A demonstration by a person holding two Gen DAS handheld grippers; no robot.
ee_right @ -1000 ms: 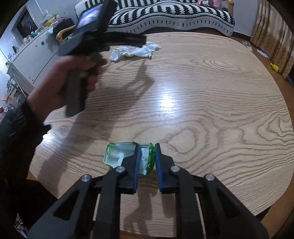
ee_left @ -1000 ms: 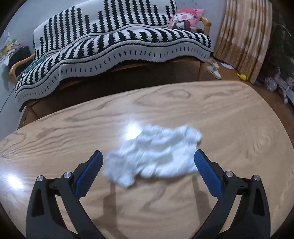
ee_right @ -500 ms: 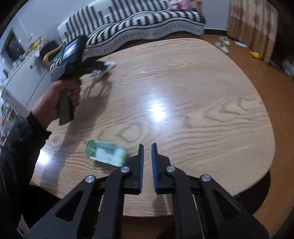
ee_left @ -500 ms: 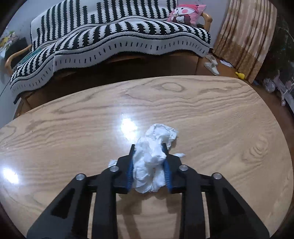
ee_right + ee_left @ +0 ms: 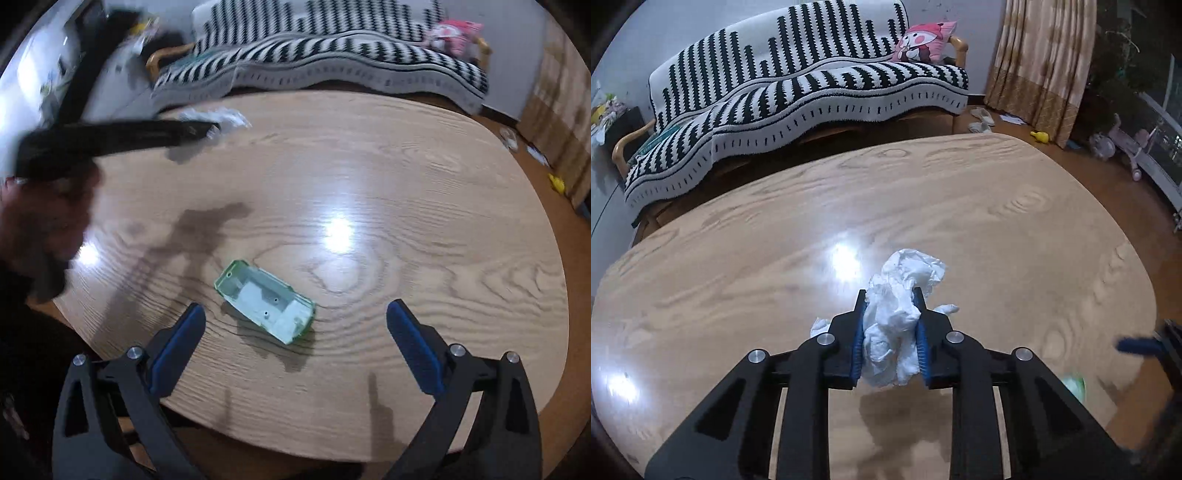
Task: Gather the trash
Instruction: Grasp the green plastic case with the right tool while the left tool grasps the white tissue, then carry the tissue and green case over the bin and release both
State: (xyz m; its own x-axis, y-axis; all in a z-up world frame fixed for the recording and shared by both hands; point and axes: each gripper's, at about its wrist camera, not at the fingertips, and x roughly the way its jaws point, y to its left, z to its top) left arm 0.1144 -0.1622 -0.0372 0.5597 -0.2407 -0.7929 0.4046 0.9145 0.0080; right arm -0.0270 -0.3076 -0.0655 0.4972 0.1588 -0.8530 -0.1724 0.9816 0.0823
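My left gripper [image 5: 889,297] is shut on a crumpled white tissue [image 5: 899,314] and holds it above the oval wooden table [image 5: 997,206]. In the right wrist view the left gripper [image 5: 212,127] is a blurred black shape at upper left with the tissue [image 5: 229,116] at its tip. My right gripper [image 5: 293,314] is open, its blue-padded fingers on either side of a green and white plastic tray [image 5: 266,301] that lies flat near the table's front edge. The tray shows as a green blur [image 5: 1073,386] in the left wrist view.
A sofa with a black and white striped blanket [image 5: 812,92] and a pink cushion [image 5: 923,40] stands behind the table. Curtains [image 5: 1045,66] hang at the right, with slippers [image 5: 980,120] and toys [image 5: 1115,144] on the floor. A white cabinet [image 5: 48,74] is at the left.
My left gripper closed on the tissue and lifted it off the table. My right gripper let go of the green tray, shut empty, then opened wide around it.
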